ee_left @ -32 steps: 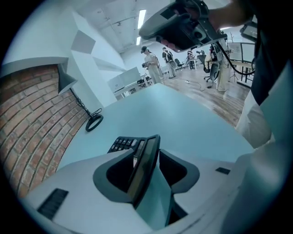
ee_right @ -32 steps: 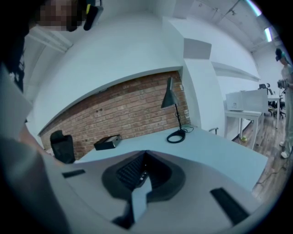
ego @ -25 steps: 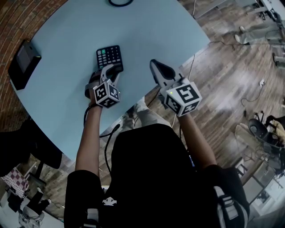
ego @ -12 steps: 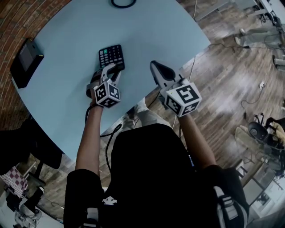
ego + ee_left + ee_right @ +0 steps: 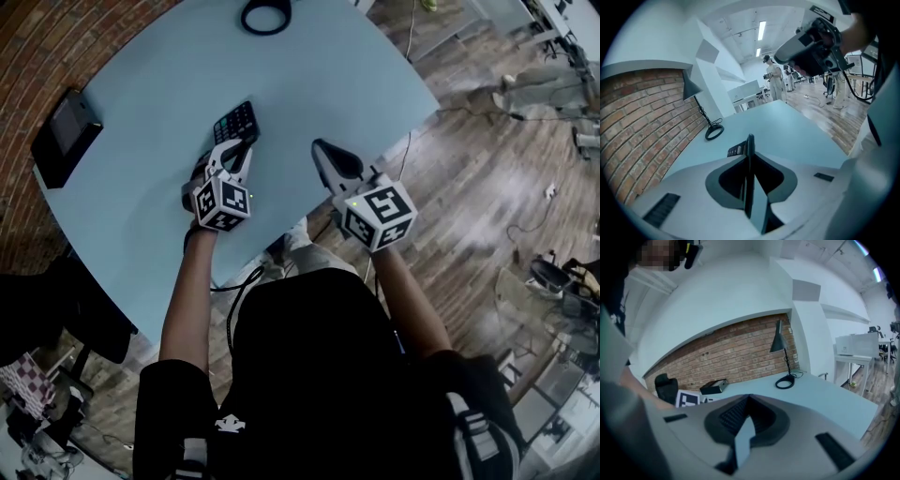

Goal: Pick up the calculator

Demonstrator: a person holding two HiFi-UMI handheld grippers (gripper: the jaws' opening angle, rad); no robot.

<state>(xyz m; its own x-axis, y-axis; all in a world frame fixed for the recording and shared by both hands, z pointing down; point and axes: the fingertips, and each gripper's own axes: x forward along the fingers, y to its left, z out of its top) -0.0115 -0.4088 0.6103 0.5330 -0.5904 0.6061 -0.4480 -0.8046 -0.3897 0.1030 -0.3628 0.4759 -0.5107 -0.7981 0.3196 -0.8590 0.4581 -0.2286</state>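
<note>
Now left gripper point(image 5: 750, 157) jaws are closing onto the calculator point(image 5: 737, 150) edge, right gripper point(image 5: 748, 397) jaws together

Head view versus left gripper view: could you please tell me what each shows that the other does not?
Only the head view shows the black box on the table. Only the left gripper view shows the ceiling lights. Both show the calculator between the closing jaws of the left claw, the lamp's ring base and the right claw.
</note>
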